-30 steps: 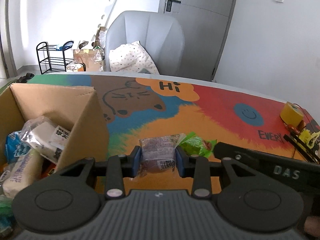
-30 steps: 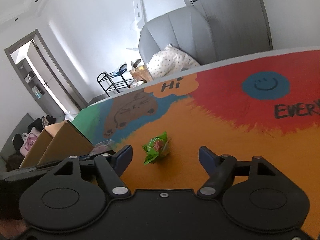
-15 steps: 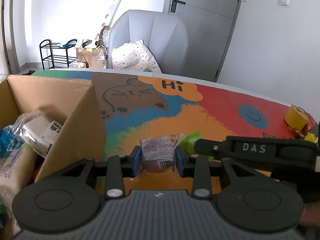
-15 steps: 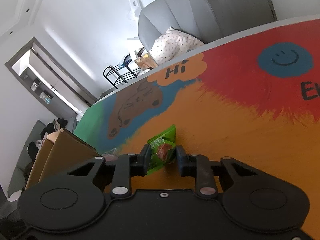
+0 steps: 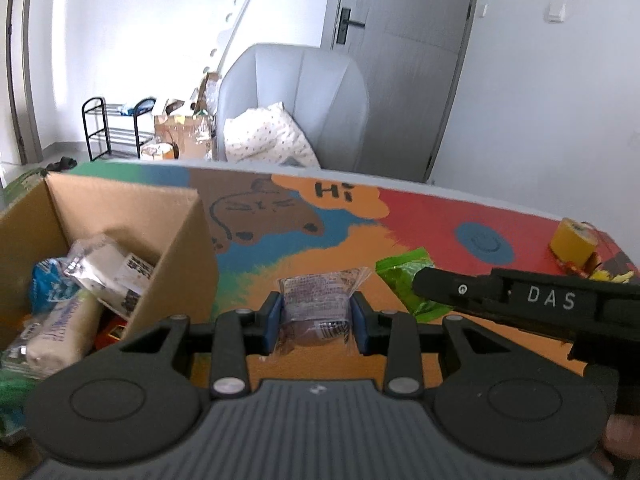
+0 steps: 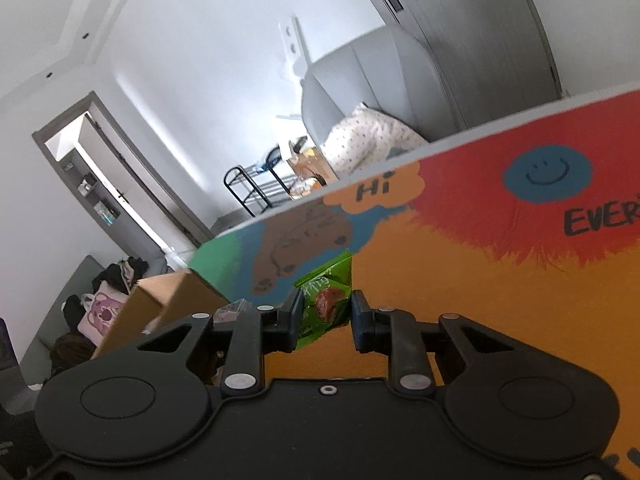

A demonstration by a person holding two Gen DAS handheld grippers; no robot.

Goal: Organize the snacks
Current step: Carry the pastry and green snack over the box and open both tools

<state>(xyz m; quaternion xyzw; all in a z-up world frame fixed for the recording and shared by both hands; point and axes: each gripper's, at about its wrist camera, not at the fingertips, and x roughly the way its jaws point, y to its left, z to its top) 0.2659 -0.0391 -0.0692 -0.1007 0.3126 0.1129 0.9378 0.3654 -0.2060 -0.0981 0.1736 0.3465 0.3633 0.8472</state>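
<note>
A clear-wrapped brown snack [image 5: 316, 312] is clamped between the blue pads of the left gripper [image 5: 316, 320]; jaws closed narrow on it, wrapper pinched at both sides. It is held above the orange part of the painted table [image 5: 420, 220], just right of the cardboard box [image 5: 176, 248]. Several wrapped snacks are seen inside the box: a white packet with black print [image 5: 112, 268], a blue packet [image 5: 50, 288], a pale long packet [image 5: 64, 328]. The near box wall is beside the left gripper's left finger; contact cannot be told.

A green snack packet [image 6: 326, 302] with a red picture is gripped by the right gripper [image 6: 325, 312]; jaws closed narrow on the packet, which stands up between the pads. It is held over the orange area of the table, near the blue and brown cat drawing [image 6: 304, 240]. The same green packet [image 5: 408, 280] is seen in the left view, partly hidden behind the right gripper's black body marked DAS, just right of the brown snack.

A yellow tape roll [image 5: 572, 240] is set at the far right table edge, well apart from both snacks. A grey chair [image 5: 296, 100] with a dotted cushion [image 5: 264, 140] stands behind the table.
</note>
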